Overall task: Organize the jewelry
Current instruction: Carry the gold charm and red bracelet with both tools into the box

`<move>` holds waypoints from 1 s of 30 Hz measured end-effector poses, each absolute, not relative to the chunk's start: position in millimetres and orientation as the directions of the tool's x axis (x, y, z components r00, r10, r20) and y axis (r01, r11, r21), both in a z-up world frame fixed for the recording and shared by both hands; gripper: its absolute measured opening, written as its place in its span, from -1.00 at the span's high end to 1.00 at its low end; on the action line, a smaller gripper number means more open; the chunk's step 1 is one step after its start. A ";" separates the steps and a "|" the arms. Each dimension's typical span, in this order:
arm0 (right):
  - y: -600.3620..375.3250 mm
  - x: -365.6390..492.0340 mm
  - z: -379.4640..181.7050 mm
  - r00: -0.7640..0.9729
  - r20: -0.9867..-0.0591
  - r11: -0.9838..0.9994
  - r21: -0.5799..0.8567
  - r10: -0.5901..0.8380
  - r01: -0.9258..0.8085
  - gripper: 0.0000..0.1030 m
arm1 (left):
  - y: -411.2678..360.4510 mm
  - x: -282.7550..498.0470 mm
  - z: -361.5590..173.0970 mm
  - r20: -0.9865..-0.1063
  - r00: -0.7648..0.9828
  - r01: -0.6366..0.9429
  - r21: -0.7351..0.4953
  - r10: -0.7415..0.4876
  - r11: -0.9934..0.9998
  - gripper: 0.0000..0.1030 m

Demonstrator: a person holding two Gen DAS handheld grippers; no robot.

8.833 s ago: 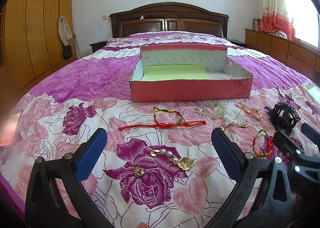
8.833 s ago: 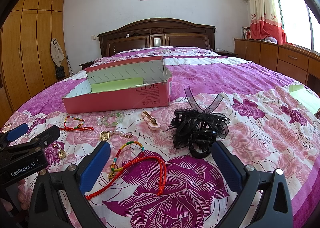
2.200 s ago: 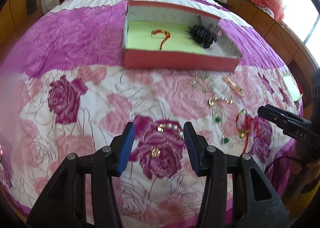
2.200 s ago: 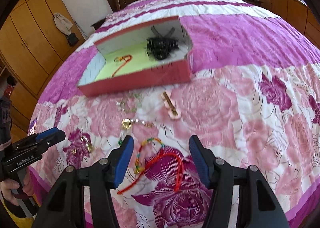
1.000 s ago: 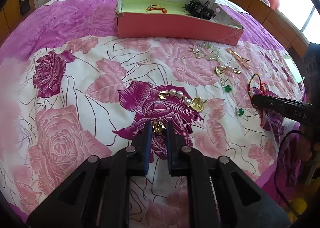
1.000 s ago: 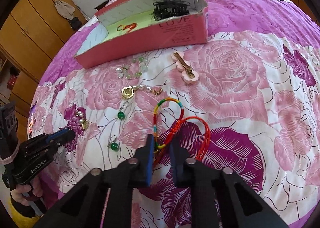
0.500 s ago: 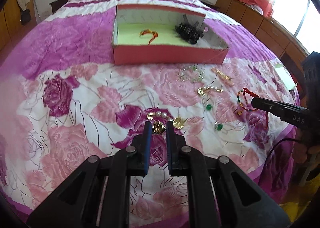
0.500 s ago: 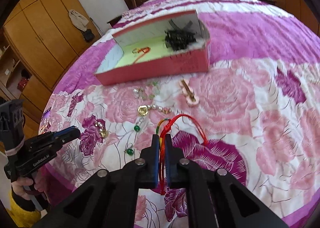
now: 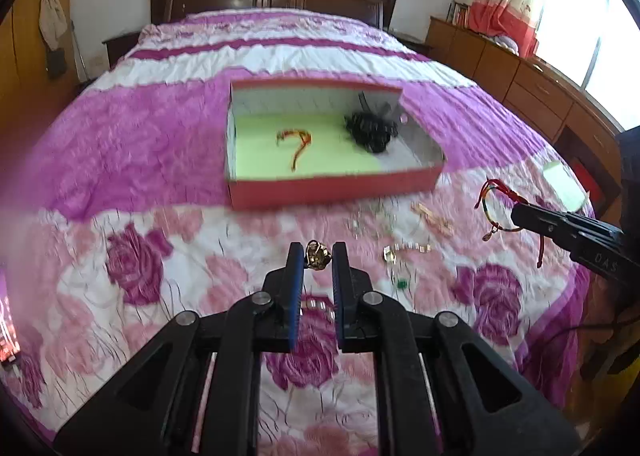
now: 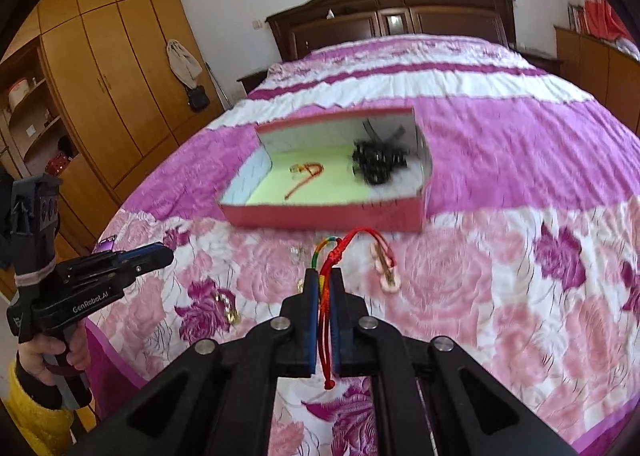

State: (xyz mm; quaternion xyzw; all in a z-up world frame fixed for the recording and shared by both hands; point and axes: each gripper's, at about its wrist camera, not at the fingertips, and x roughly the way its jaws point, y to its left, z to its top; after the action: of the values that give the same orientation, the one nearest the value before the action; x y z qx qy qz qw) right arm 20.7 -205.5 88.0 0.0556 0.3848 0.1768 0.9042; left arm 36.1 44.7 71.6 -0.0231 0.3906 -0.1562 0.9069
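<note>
My left gripper (image 9: 316,256) is shut on a small gold earring (image 9: 318,254) and holds it above the bedspread, short of the pink box (image 9: 332,188). My right gripper (image 10: 325,276) is shut on a red and rainbow cord bracelet (image 10: 334,250), also lifted; it also shows in the left wrist view (image 9: 496,207). The pink box (image 10: 320,215) holds a red cord bracelet (image 9: 296,141) and a black hair claw (image 9: 370,127) on its green floor.
On the floral bedspread in front of the box lie a pink hair clip (image 10: 384,268), a pearl and gold piece (image 9: 404,250), a green bead earring (image 9: 400,284) and a clear bead bracelet (image 9: 366,219). Wardrobes stand left, a dresser right.
Both grippers have risen from the bedspread with their pieces and moved toward the box. The box contents have not changed in the last second.
</note>
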 end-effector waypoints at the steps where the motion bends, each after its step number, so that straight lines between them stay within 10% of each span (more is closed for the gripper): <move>1: -205.1 22.8 91.4 0.650 -0.669 0.932 0.231 0.360 -0.278 0.88 | 45.2 38.6 74.4 -0.695 0.654 0.262 -0.161 -0.298 0.951 0.89; 30: -197.8 153.8 77.6 0.707 -0.669 0.971 0.117 0.231 -0.206 0.88 | 29.5 169.3 54.1 -0.699 0.680 0.187 -0.127 -0.222 0.974 0.89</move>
State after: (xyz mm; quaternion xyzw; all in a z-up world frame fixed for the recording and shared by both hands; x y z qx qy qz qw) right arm 153.8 -197.8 77.6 0.0168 0.3641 0.1184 0.9236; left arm 169.3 29.5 54.1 -0.0227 0.3841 -0.1118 0.9162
